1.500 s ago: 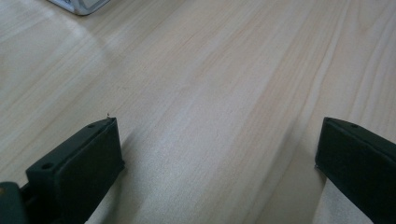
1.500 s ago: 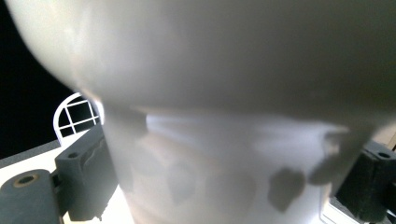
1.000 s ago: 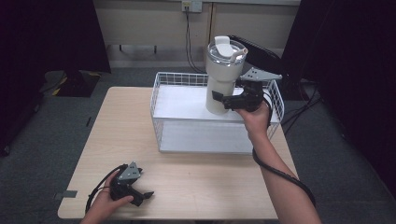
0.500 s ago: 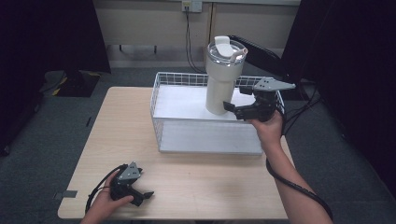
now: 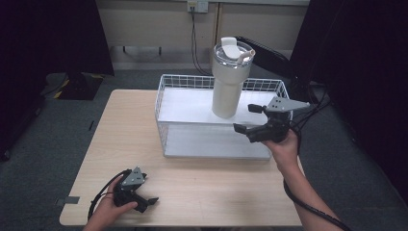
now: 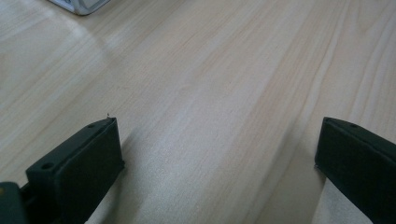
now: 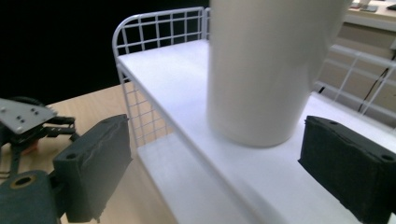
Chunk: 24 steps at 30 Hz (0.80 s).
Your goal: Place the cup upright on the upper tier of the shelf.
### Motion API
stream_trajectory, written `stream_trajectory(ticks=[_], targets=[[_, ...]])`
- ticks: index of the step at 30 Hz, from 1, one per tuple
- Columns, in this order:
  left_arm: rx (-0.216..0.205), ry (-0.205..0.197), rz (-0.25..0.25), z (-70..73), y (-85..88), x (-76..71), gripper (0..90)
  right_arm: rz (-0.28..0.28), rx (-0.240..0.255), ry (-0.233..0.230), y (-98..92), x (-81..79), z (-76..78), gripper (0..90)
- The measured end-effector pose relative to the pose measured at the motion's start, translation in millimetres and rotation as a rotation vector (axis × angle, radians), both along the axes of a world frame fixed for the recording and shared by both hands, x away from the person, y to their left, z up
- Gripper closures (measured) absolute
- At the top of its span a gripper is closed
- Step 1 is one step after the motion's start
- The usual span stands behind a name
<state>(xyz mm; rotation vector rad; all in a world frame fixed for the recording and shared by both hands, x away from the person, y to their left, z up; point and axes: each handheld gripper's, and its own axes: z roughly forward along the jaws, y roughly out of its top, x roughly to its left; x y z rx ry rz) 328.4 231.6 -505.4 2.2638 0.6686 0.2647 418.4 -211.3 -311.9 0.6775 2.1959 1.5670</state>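
Observation:
A tall white tumbler (image 5: pixel 229 84) with a clear lid stands upright on the white raised floor of a wire basket (image 5: pixel 166 94). My right gripper (image 5: pixel 245 118) hovers open just to the tumbler's right, over the basket's front right corner, holding nothing. In the right gripper view the tumbler (image 7: pixel 266 70) stands beyond the right gripper (image 7: pixel 217 128), whose jaws are spread wide and clear of it. My left gripper (image 5: pixel 148 191) rests open on the wooden table (image 5: pixel 120 125) at the front left. In the left gripper view the left gripper (image 6: pixel 218 127) has bare wood between its jaws.
The basket (image 7: pixel 154 28) takes up the table's back right part. The left gripper's grey plate (image 7: pixel 25 116) and cable lie far off on the table. Cables hang from a wall socket (image 5: pixel 197 6) behind the table. Dark floor surrounds the table.
My right gripper has let go of the tumbler and drawn back to the right and toward the person. The tumbler stays upright in the basket. The left gripper has not moved.

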Motion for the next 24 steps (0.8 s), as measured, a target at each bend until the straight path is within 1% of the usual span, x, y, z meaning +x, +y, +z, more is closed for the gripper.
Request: stream_trajectory(ticks=[10, 14, 15, 20, 22, 24], targets=[[0.000, 0.000, 0.001, 0.0, 0.0, 0.0, 0.0, 0.043, 0.009, 0.025, -7.3, -20.4, -24.4, 8.2], [0.000, -0.001, 0.001, 0.0, 0.0, 0.0, 0.0, 0.046, 0.011, 0.034, -10.1, -24.3, -34.0, 8.2], [0.000, -0.002, 0.002, 0.0, 0.0, -0.1, 0.0, 0.050, 0.017, 0.039, -10.8, -25.1, -38.2, 8.2], [0.000, 0.000, 0.001, 0.0, 0.0, 0.0, 0.0, 0.059, 0.015, 0.058, -11.7, -29.0, -55.6, 8.2], [0.000, 0.000, 0.000, 0.0, 0.0, 0.0, 0.0, 0.062, 0.021, 0.065, -12.0, -30.4, -62.5, 8.2], [0.000, 0.000, 0.001, 0.0, 0.0, 0.0, 0.0, 0.064, 0.013, 0.073, -11.8, -32.5, -69.3, 8.2]])
